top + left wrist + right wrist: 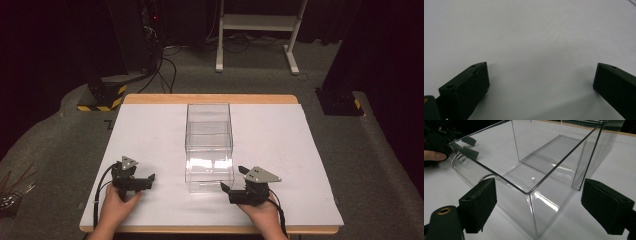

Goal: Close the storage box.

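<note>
Clear box (209,145) btwn both low, wide-open grippers, L gripper (145,181) & R gripper (229,190).

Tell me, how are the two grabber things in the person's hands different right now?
The left hand-held gripper sits apart from the clear box, over bare white table cover; the right hand-held gripper is close to the box's near corner. The left one looks down at plain white sheet, while the right one looks straight at the box. Both are black, both stand wide open, and neither holds anything.
</note>
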Action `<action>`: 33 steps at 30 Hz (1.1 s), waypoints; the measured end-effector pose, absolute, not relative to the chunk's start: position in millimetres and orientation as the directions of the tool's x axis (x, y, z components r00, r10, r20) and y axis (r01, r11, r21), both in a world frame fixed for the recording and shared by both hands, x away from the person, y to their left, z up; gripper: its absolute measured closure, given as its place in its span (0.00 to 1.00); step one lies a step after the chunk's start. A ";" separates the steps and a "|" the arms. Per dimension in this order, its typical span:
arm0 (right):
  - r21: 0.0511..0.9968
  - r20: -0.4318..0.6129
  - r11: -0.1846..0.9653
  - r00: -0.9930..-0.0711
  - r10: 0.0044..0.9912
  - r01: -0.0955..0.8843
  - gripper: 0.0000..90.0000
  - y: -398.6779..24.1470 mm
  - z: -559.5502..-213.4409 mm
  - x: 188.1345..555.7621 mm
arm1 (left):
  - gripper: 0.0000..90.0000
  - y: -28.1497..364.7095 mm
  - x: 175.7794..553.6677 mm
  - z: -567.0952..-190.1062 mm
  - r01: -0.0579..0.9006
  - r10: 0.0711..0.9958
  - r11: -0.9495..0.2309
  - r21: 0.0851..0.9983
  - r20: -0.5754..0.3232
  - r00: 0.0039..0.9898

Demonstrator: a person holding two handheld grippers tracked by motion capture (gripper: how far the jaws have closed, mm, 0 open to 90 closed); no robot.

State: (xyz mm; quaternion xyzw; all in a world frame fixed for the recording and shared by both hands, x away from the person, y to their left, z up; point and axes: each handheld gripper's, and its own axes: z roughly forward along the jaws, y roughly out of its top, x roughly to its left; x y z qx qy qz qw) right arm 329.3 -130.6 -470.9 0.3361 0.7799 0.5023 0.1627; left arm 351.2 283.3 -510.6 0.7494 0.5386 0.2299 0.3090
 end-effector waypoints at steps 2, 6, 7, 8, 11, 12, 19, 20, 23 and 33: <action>0.894 0.080 0.269 -0.719 0.690 0.358 0.15 -129.2 -470.9 330.7 | 0.01 283.3 351.2 -510.6 0.665 0.949 -0.228 0.711 0.011 0.314; 0.898 0.078 0.263 -0.715 0.695 0.354 0.15 -126.4 -470.6 333.5 | 0.01 283.4 351.2 -510.6 0.665 0.949 -0.229 0.711 0.011 0.315; 0.902 0.070 0.259 -0.708 0.703 0.347 0.15 -125.1 -469.8 334.7 | 0.01 283.4 351.2 -510.5 0.665 0.949 -0.230 0.711 0.012 0.316; 0.902 0.070 0.259 -0.708 0.703 0.347 0.15 -125.1 -469.8 334.7 | 0.01 283.4 351.2 -510.5 0.665 0.949 -0.230 0.711 0.012 0.316; 0.904 0.063 0.256 -0.699 0.712 0.343 0.14 -123.8 -468.7 337.4 | 0.01 283.3 351.2 -510.6 0.664 0.949 -0.229 0.712 0.012 0.314; 0.904 0.062 0.256 -0.698 0.714 0.342 0.14 -123.3 -468.8 338.3 | 0.01 283.3 351.2 -510.7 0.664 0.949 -0.229 0.712 0.012 0.314; 0.900 0.058 0.261 -0.690 0.722 0.349 0.11 -120.4 -469.7 346.3 | 0.01 283.2 351.2 -510.6 0.664 0.949 -0.228 0.712 0.012 0.314; 0.899 0.058 0.262 -0.689 0.722 0.350 0.11 -119.9 -469.4 347.2 | 0.01 283.2 351.2 -510.6 0.664 0.949 -0.228 0.712 0.012 0.314; 0.898 0.056 0.264 -0.687 0.725 0.352 0.11 -118.7 -468.7 349.7 | 0.01 283.2 351.2 -510.6 0.664 0.949 -0.228 0.712 0.012 0.314; 0.894 0.062 0.255 -0.667 0.743 0.367 0.11 -117.8 -468.5 359.9 | 0.01 283.3 351.3 -510.6 0.664 0.949 -0.228 0.712 0.012 0.314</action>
